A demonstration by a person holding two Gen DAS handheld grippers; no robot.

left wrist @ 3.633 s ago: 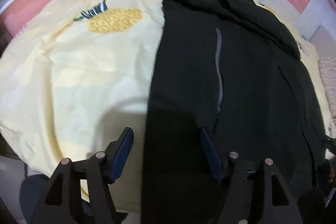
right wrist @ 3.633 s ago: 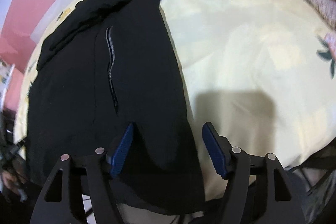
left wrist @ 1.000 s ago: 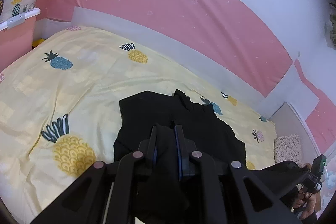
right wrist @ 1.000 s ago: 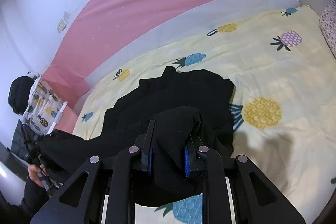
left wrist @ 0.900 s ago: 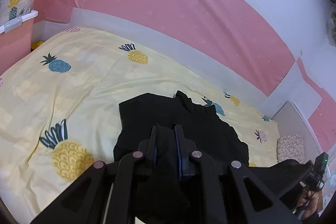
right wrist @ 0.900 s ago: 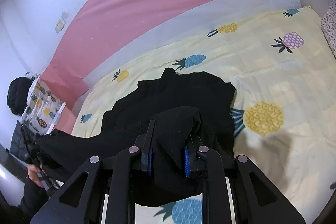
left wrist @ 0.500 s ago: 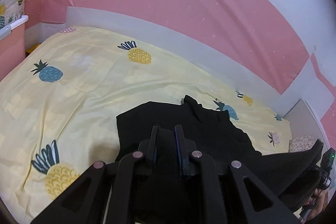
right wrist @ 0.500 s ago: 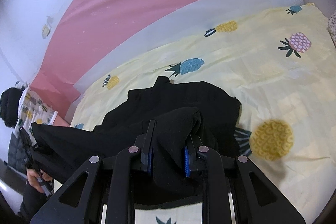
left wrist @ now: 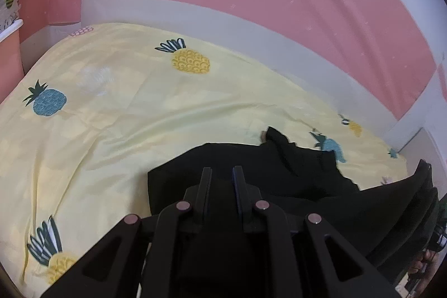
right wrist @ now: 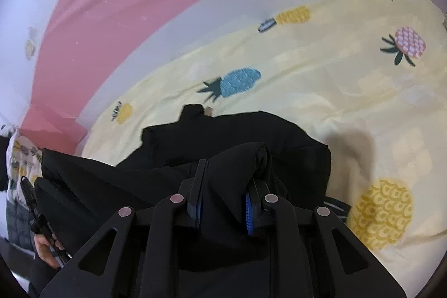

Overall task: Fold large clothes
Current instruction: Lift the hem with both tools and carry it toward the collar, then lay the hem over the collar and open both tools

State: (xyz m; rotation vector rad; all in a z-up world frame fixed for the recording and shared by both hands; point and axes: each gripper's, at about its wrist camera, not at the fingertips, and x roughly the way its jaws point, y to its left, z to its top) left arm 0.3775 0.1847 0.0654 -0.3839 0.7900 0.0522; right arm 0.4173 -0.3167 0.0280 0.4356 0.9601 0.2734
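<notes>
Both grippers, left (left wrist: 221,180) and right (right wrist: 225,187), were clamped nearly closed on the black garment (right wrist: 237,136), its far edge at 12 o'clock on the yellow sheet (left wrist: 111,116).

Left wrist view: aimed down along the left tool (left wrist: 221,180), close above the bed (left wrist: 111,108), toward its far edge.
Right wrist view: likewise, along the right tool (right wrist: 225,187).
Shared: black garment (right wrist: 237,130), far edge.

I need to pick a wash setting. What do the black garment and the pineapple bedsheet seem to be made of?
Black garment: a matte, fairly thick cloth, perhaps fleece or knit; it bunches in soft rounded folds and shows no shine. Pineapple bedsheet: thin, smooth printed cloth, likely cotton or a blend; it wrinkles finely with a faint sheen.
</notes>
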